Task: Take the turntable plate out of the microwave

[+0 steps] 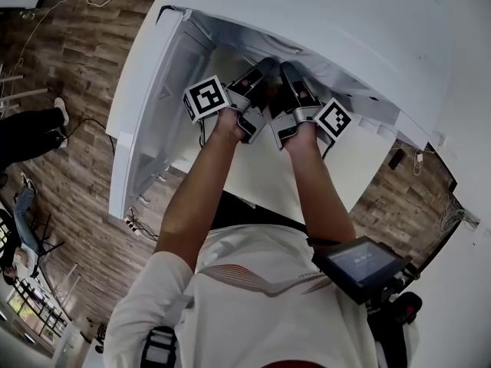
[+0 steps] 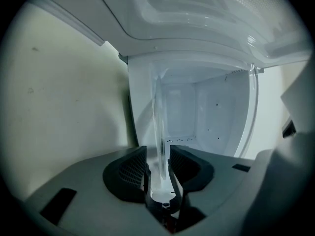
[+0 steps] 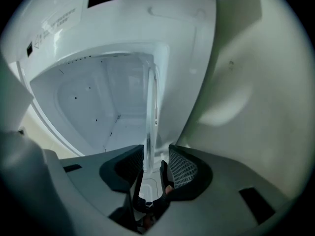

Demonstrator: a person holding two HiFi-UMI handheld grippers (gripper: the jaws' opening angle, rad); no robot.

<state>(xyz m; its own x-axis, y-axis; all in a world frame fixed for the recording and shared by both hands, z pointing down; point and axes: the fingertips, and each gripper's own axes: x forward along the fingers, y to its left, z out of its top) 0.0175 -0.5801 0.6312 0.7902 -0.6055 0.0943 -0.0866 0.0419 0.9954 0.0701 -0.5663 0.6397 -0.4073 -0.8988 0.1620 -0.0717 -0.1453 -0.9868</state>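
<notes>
The microwave (image 1: 322,29) stands open, and both grippers reach side by side into its white cavity (image 2: 211,112). The clear glass turntable plate (image 2: 160,127) shows edge-on as a thin strip in the left gripper view. Its rim lies between the jaws of my left gripper (image 2: 158,154), with a gap at the left pad, so that gripper is open. In the right gripper view the plate (image 3: 150,112) runs between the jaws of my right gripper (image 3: 156,154), close to the left pad and apart from the right one: open too. The head view shows the left gripper (image 1: 265,69) and right gripper (image 1: 290,71) but hides the plate.
The microwave door (image 1: 146,106) hangs open at the left. The oven sits on a white surface (image 1: 253,179) above a wood floor. A person's dark leg (image 1: 31,133) is at the far left. A dark device (image 1: 359,265) hangs at my waist.
</notes>
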